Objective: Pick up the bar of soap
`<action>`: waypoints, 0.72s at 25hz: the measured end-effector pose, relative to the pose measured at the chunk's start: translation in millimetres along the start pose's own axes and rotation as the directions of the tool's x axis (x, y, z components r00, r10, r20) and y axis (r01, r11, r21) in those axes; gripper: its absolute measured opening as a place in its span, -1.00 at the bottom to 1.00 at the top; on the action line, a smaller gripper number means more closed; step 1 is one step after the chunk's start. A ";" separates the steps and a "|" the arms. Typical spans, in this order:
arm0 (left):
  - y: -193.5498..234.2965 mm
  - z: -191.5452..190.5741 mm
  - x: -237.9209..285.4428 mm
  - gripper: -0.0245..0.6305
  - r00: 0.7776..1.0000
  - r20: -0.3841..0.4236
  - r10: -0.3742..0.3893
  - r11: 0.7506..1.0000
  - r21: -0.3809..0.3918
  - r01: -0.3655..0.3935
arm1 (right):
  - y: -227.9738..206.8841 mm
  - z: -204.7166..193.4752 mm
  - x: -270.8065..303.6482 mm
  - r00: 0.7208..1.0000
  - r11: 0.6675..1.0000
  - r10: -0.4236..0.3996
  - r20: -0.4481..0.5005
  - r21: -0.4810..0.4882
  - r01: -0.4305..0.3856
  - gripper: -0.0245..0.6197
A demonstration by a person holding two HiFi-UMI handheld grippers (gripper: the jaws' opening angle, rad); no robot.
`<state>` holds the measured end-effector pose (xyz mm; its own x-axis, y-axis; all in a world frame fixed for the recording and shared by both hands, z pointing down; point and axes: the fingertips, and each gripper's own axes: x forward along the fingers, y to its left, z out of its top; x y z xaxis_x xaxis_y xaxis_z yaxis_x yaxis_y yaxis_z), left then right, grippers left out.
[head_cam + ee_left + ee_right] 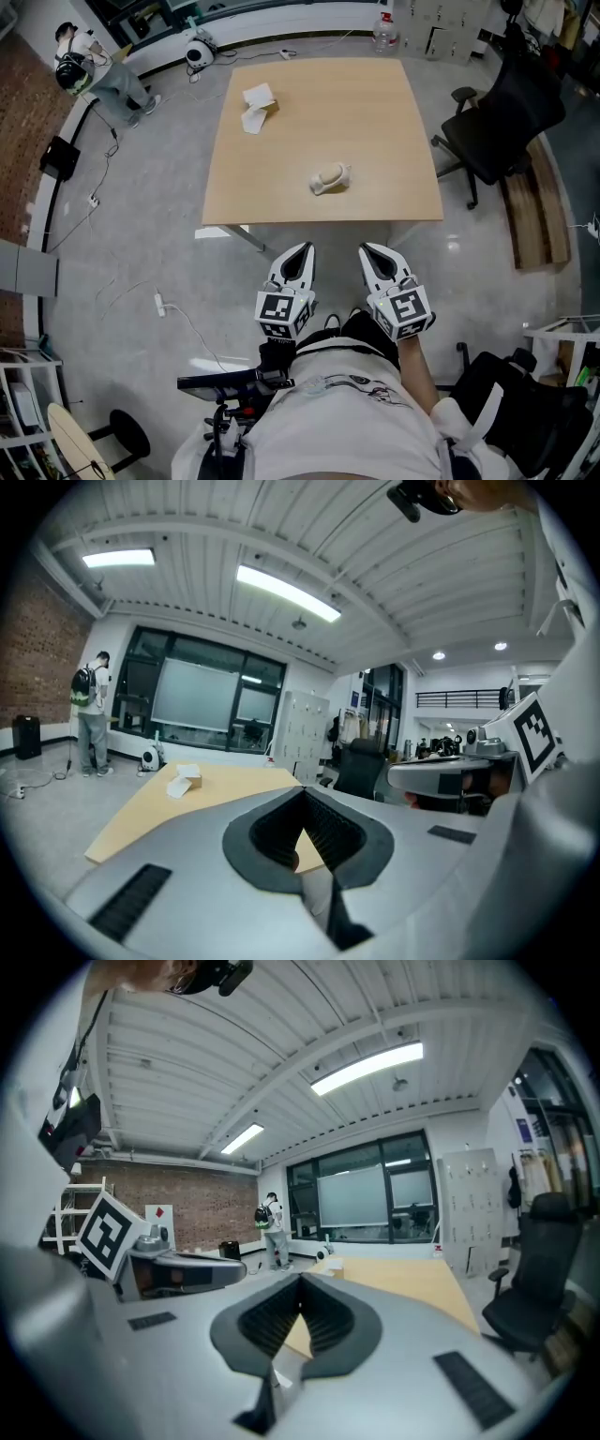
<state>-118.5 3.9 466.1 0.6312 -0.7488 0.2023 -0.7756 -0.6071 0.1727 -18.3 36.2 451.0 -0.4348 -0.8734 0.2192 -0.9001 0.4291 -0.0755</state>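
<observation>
The bar of soap [330,178] is a cream rounded lump lying near the front middle of the light wooden table [375,112]. Both grippers hover side by side over the floor, short of the table's near edge, pointing at it. My left gripper [300,249] is shut with nothing in it, and its jaws meet at the tip in the left gripper view [302,793]. My right gripper [372,251] is likewise shut and empty [300,1279]. In both gripper views the closed jaws hide the soap.
A white folded carton [259,105] lies at the table's far left, also seen as a small white carton [187,780]. A black office chair [506,117] stands right of the table. A person with a backpack [94,75] stands far left by the wall. Cables trail across the grey floor [122,281].
</observation>
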 end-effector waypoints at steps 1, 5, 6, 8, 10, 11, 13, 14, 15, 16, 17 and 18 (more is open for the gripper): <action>0.6 0.2 4.7 -0.93 1.000 -0.003 -0.002 1.000 -0.001 0.002 | -4.6 -1.0 2.9 1.000 1.000 -0.002 -0.007 0.004 0.003 -0.91; 5.9 -1.3 29.2 -0.93 1.000 -0.015 0.008 1.000 -0.007 -0.008 | -25.0 -6.6 20.0 1.000 1.000 0.011 -0.028 0.017 -0.010 -0.91; 8.5 -1.0 36.7 -0.93 1.000 -0.015 0.014 1.000 -0.009 -0.014 | -30.4 -7.0 26.0 0.999 1.000 0.018 -0.030 0.017 -0.018 -0.91; 13.8 0.5 53.2 -0.93 1.000 -0.016 0.026 1.000 -0.011 -0.026 | -41.8 -5.2 38.2 0.999 0.999 0.036 -0.027 0.014 -0.035 -0.91; 16.8 4.9 71.9 -0.93 0.999 -0.013 0.033 0.999 -0.006 -0.033 | -56.9 0.3 49.7 0.999 0.999 0.049 -0.015 0.009 -0.048 -0.91; 17.4 9.2 82.6 -0.93 0.999 -0.009 0.034 0.999 -0.002 -0.034 | -66.6 4.7 55.5 0.999 0.999 0.051 -0.007 0.005 -0.051 -0.91; 17.3 20.8 104.8 -0.93 0.999 0.004 0.033 0.999 0.008 -0.033 | -88.2 15.1 66.8 0.999 0.999 0.051 0.009 -0.001 -0.051 -0.91; 16.5 26.4 115.4 -0.93 0.999 0.009 0.031 0.999 0.015 -0.031 | -98.7 19.9 71.8 0.999 0.999 0.050 0.016 -0.001 -0.050 -0.91; 15.3 31.1 125.6 -0.93 1.000 0.010 0.025 0.999 0.023 -0.025 | -108.6 23.9 76.5 0.999 0.999 0.049 0.023 0.000 -0.049 -0.91; 13.7 34.8 135.6 -0.93 1.000 0.008 0.018 0.999 0.031 -0.018 | -117.8 27.2 81.0 0.998 0.999 0.049 0.027 0.003 -0.049 -0.91; 11.9 37.3 145.1 -0.93 1.000 0.003 0.009 0.999 0.037 -0.009 | -126.2 29.7 85.1 0.998 0.999 0.048 0.031 0.006 -0.048 -0.91; 10.2 38.7 154.0 -0.93 1.000 -0.004 0.002 0.999 0.041 -0.002 | -133.6 31.6 88.7 0.998 0.999 0.048 0.033 0.010 -0.049 -0.91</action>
<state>-29.4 -127.9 461.8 0.6298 -0.7488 0.2067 -0.7763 -0.6164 0.1324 62.5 -105.9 449.8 -0.4785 -0.8588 0.1830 -0.8781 0.4688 -0.0962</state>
